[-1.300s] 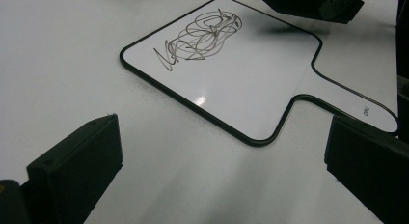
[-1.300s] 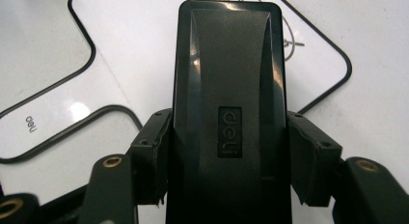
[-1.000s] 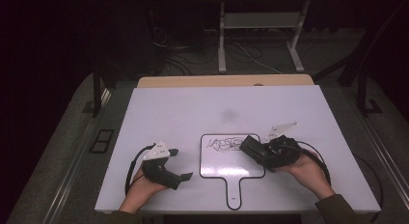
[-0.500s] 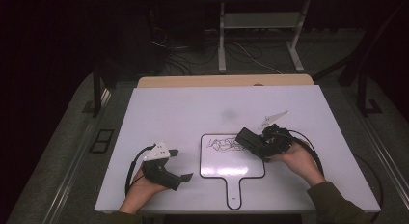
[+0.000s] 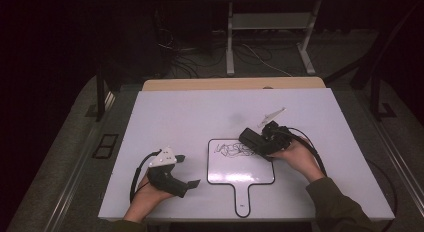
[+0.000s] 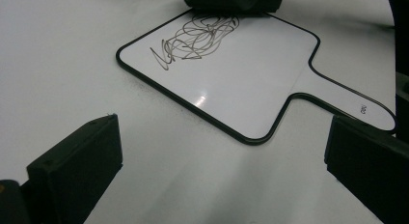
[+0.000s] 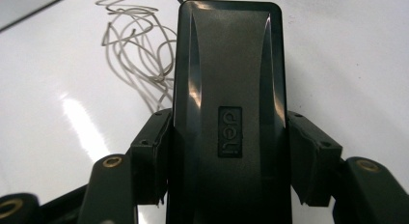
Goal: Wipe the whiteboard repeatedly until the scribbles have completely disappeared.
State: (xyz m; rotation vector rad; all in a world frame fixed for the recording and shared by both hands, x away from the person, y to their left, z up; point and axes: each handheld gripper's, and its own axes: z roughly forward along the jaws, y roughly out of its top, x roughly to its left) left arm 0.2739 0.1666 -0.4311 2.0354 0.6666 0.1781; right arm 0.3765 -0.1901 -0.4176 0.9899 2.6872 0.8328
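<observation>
Black eraser (image 7: 229, 113), white black-edged board (image 5: 240, 167)

The high view looks down from above the table (image 5: 200, 117); both gripper views sit close, sharing the scribbled whiteboard (image 5: 240, 164).

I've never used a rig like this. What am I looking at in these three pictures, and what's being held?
A person works at a white table with a hand-held gripper in each hand. The high view looks down from above; each gripper view looks along that gripper's own two fingers. On the table lies a small paddle-shaped whiteboard with a black scribble on it. The right gripper is shut on a black eraser, held at the board's far right corner, at the scribble's edge. The left gripper is open, holds nothing, and points toward the board.
</observation>
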